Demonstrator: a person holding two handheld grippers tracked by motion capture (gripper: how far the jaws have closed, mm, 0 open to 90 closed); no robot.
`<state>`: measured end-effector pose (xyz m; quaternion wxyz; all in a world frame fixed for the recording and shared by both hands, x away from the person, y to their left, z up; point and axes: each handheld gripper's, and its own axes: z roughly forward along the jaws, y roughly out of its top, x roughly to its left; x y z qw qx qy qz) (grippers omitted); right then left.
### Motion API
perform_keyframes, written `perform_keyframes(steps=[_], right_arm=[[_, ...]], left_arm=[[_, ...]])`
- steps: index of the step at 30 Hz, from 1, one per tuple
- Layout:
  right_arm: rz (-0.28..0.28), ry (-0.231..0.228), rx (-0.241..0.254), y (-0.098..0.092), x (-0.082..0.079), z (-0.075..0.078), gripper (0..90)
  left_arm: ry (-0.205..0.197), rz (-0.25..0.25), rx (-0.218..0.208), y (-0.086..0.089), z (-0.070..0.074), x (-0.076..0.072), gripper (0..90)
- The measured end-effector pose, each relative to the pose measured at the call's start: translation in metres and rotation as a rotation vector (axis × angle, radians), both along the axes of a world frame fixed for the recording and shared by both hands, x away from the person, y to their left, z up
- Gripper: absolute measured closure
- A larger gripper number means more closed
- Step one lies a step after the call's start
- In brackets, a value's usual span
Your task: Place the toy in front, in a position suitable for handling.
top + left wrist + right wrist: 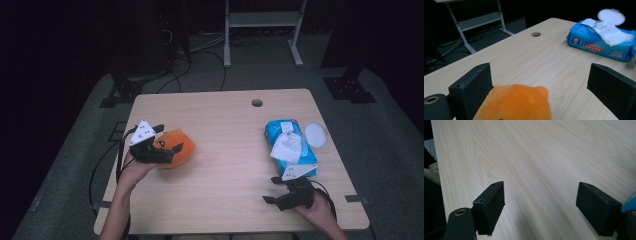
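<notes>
An orange plush toy lies on the left part of the wooden table. My left gripper is at the toy, open, with one jaw on each side of it. In the left gripper view the toy sits low between the wide-apart jaws, close to the left one, and my left gripper is not closed on it. My right gripper hovers open near the front right of the table, just in front of a blue wipes pack. In its own view my right gripper has bare wood between the jaws.
A white wipe sticks out of the pack, whose round white lid is flipped open to the right. A cable hole is near the table's far edge. A metal stand and cables are on the floor beyond.
</notes>
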<state>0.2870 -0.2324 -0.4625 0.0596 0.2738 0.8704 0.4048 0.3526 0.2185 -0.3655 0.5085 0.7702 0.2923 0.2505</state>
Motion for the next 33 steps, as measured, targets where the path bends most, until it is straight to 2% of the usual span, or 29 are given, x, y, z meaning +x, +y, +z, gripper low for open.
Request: perform_keyframes(steps=[10,19,27,33], right_arm=[[0.006,0.001,-0.003,0.001,0.000,0.000,21.8],[0.015,0.002,-0.009,0.002,0.000,-0.001,21.9],[0.023,0.000,-0.013,0.003,-0.001,-0.001,21.9],[0.029,0.001,-0.015,0.004,-0.001,-0.001,21.9]], left_arm=[[0.039,0.064,-0.015,0.021,-0.017,0.009,5.1],[0.057,0.103,-0.004,0.029,-0.032,0.016,5.1],[0.094,0.097,-0.014,0.029,-0.044,0.022,5.1],[0.131,0.105,0.011,0.027,-0.058,0.027,5.6]])
